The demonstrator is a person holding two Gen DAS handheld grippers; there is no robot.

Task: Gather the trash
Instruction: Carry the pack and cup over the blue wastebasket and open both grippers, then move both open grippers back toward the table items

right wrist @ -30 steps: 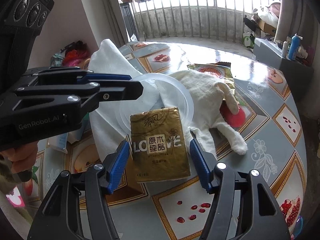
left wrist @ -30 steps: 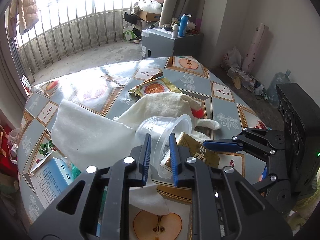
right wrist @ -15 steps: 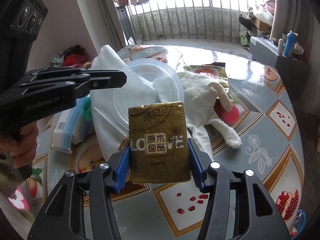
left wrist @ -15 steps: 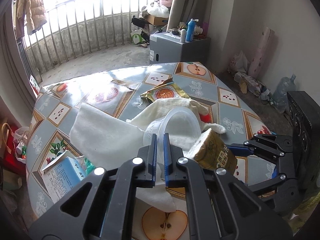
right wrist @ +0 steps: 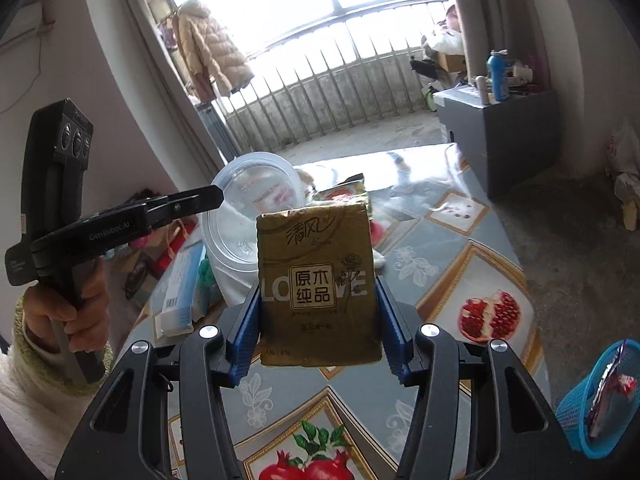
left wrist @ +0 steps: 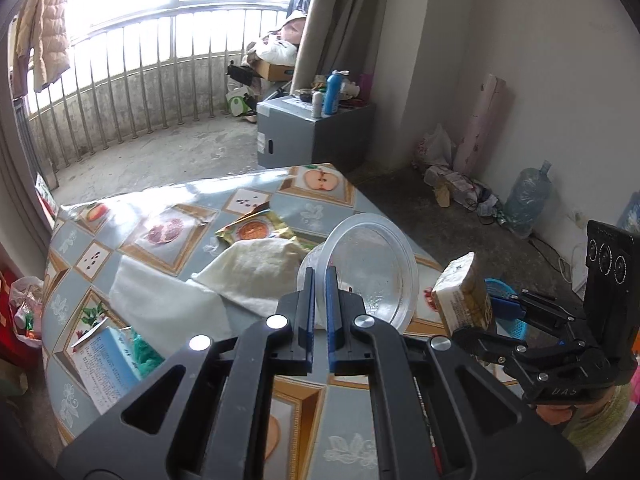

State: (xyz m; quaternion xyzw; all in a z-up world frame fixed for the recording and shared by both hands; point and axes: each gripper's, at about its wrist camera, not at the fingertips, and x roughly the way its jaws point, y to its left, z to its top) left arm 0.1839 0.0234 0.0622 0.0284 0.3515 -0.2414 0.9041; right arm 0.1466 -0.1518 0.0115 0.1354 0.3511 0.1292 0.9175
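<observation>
Holding clear tub [left wrist: 370, 268] by rim in left tongs [left wrist: 319, 280], gold tissue pack [right wrist: 318, 284] in right tongs [right wrist: 318, 322]; feared thin rim slipping, blue basket [right wrist: 600, 396] off at 4 o'clock.

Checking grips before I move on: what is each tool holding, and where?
Left tool: clear plastic container, pinched at its rim. Right tool: gold tissue pack, clamped across its lower sides.

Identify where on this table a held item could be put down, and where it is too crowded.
Bare cloth shows on the table right of the tissue pack, around the pomegranate print, toward the blue basket. The side with the white cloths and blue box is crowded.
</observation>
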